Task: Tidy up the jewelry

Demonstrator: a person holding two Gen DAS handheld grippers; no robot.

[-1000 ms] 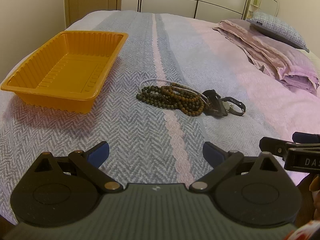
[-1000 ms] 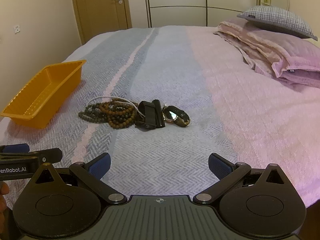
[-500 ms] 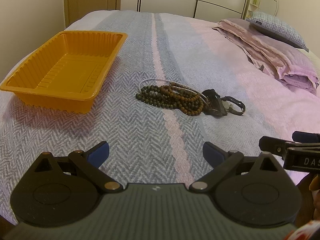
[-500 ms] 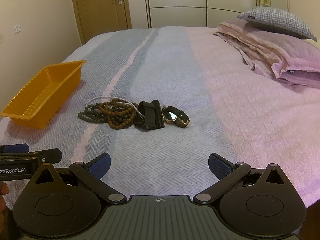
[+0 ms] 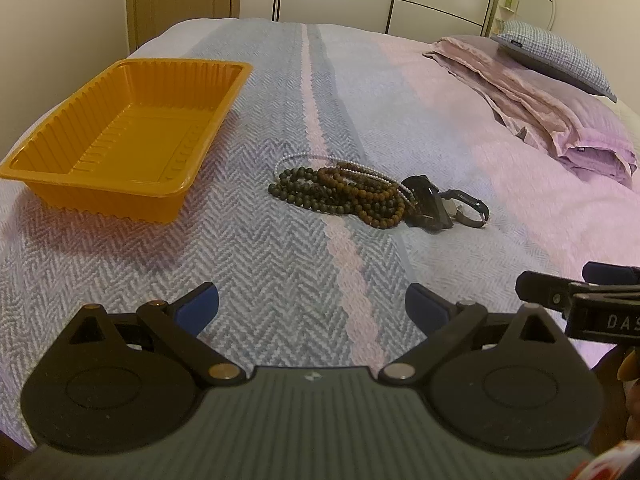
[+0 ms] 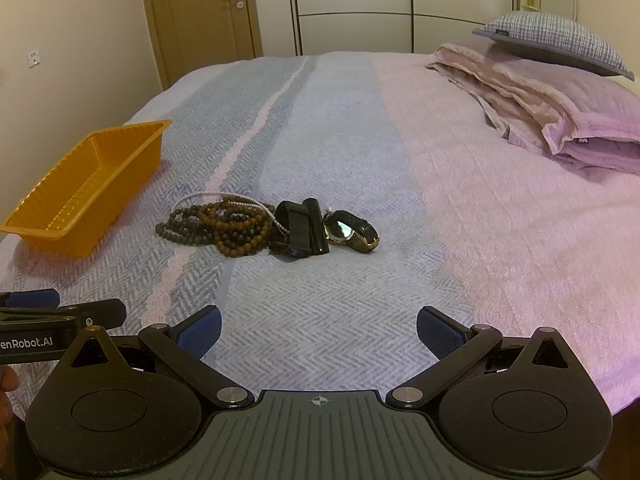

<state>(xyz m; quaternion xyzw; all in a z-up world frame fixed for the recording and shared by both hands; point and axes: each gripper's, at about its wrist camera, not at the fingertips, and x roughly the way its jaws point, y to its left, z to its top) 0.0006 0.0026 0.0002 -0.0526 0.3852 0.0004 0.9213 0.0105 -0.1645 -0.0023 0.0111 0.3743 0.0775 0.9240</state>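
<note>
Left fingers: on my left gripper they're spread wide, blue pads holding nothing, hovering over the bedspread.
Right fingers: same deal on my right gripper, wide apart and empty, low over the bed.
Each other: the two grippers sit side by side; I can see the right one's tip at the right edge of the left view and the left one's at the left edge of the right view.
Jewelry pile: straight ahead of both sets of fingers, well apart from them, lying on the grey-blue stripe of the bed.
Beads: dark green beads and brown beads tangled together, with a thin pearl strand looped over them.
Watches: a black strap touching the beads on the right, then a gold-rimmed watch just beside it.
Tray: orange tray to the left of the pile, apart from it, nothing in it.
In the way: only bare bedspread between fingers and pile.
Background: folded pink bedding with a checked pillow on top, far right.
</note>
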